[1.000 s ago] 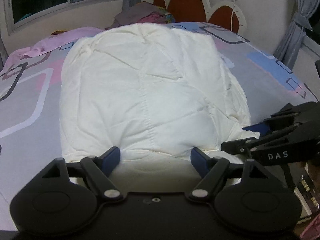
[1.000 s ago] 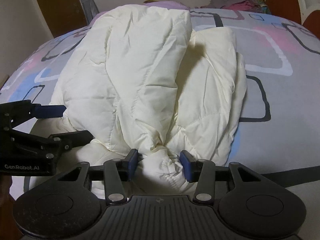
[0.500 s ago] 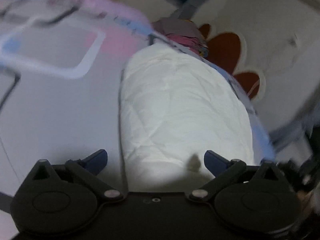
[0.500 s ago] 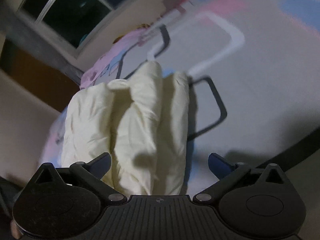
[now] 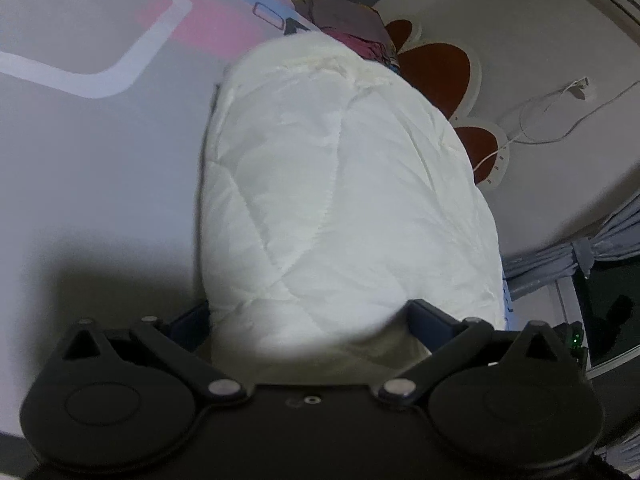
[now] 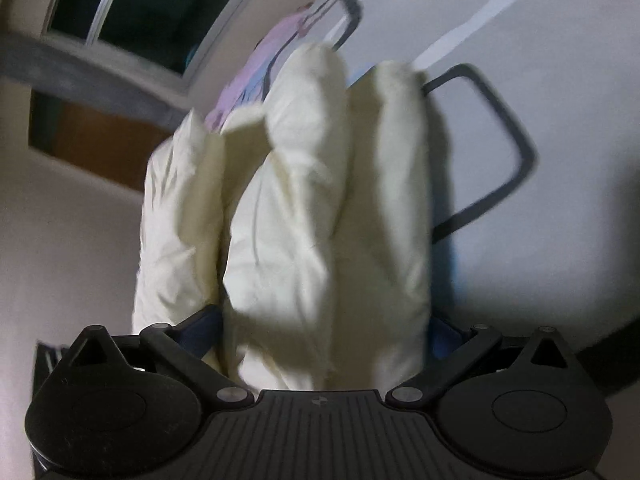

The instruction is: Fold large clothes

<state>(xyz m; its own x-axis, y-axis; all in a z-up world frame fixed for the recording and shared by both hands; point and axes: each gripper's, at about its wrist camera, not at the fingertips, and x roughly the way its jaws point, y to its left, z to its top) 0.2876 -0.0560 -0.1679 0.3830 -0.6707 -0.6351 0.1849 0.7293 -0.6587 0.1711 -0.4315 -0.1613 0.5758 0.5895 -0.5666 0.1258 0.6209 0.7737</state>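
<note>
A cream quilted puffy garment (image 5: 344, 200) lies folded into a thick bundle on the patterned bed sheet (image 5: 88, 160). My left gripper (image 5: 308, 320) stands wide, its jaws either side of the bundle's near end, which fills the gap between them. In the right wrist view the garment (image 6: 320, 220) shows as several upright puffy folds. My right gripper (image 6: 324, 332) is also wide, with the folds pressed between its blue pads (image 6: 200, 328). Both fingertips are partly hidden by fabric.
The bed sheet (image 6: 540, 100) has grey, pink and white rectangle patterns. A red scalloped headboard (image 5: 436, 68) and a pile of dark and pink clothes (image 5: 352, 24) stand at the far end. Curtains (image 5: 580, 256) hang at the right. A window (image 6: 152, 12) shows in the right wrist view.
Both grippers opened from a narrow pinch on the garment's edge to a wide span around the bundle. Both cameras tilted and swung. The right gripper has left the left wrist view.
</note>
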